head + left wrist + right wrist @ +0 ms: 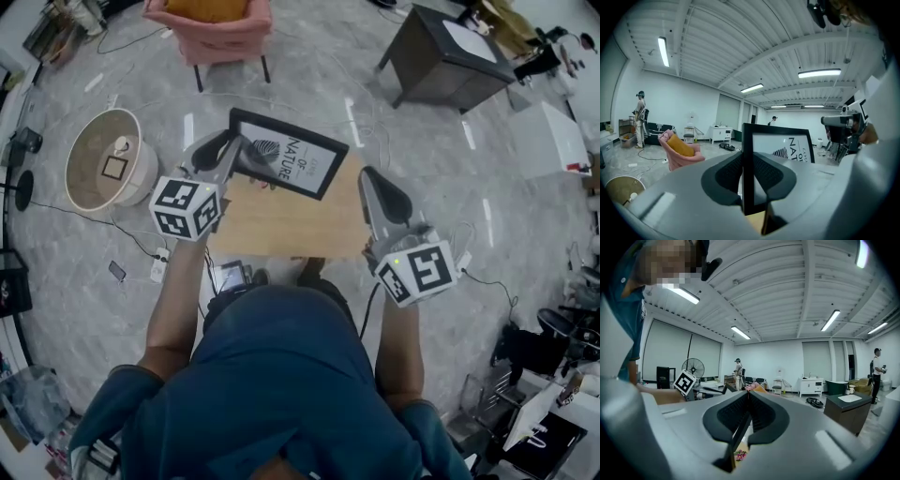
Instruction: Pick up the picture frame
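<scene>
The person holds a tool in each hand over a small wooden surface [291, 225]. The left gripper [239, 150] [747, 159] has its fingers squeezed on the left edge of the picture frame [300, 159] [780, 140]. The frame is black with a white picture and dark letters on it. It is tipped at a slant, with its far end over the back of the surface. The right gripper [367, 178] [748, 397] is just beside the frame's right end but apart from it. Its fingers are pressed together with nothing in them. A pink chair [211, 33] stands on the grey floor behind
</scene>
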Demonstrator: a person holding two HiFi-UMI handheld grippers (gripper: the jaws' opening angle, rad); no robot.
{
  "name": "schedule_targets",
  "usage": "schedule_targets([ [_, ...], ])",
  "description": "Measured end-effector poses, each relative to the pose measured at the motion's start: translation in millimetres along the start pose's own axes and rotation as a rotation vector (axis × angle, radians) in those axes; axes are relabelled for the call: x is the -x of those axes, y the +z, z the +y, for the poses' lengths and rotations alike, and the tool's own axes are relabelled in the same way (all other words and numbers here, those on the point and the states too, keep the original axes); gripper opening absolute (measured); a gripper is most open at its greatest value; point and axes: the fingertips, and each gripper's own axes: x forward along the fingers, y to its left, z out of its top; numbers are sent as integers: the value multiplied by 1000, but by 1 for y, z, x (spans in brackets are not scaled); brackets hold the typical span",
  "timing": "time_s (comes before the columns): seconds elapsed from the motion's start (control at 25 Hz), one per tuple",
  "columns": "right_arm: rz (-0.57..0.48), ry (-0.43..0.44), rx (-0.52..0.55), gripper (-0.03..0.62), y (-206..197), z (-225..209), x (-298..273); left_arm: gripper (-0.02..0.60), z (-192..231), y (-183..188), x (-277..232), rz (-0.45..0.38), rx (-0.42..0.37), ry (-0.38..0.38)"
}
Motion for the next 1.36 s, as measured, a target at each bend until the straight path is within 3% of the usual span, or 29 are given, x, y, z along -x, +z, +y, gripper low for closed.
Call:
schedule_targets([
  [0.24, 1, 55, 13, 9, 12, 22, 9, 64, -8, 35, 26, -73, -28, -4],
  [0.56, 54, 43, 71, 8, 17, 40, 14, 64, -9, 64, 51, -135, -55, -11],
  [1.08, 80, 27, 64, 6, 22, 40, 12, 64, -6, 63, 49, -129, -34, -22],
  [1.36, 87, 23, 62, 6, 7, 58, -2, 64, 15, 42, 57, -121, -28, -26],
])
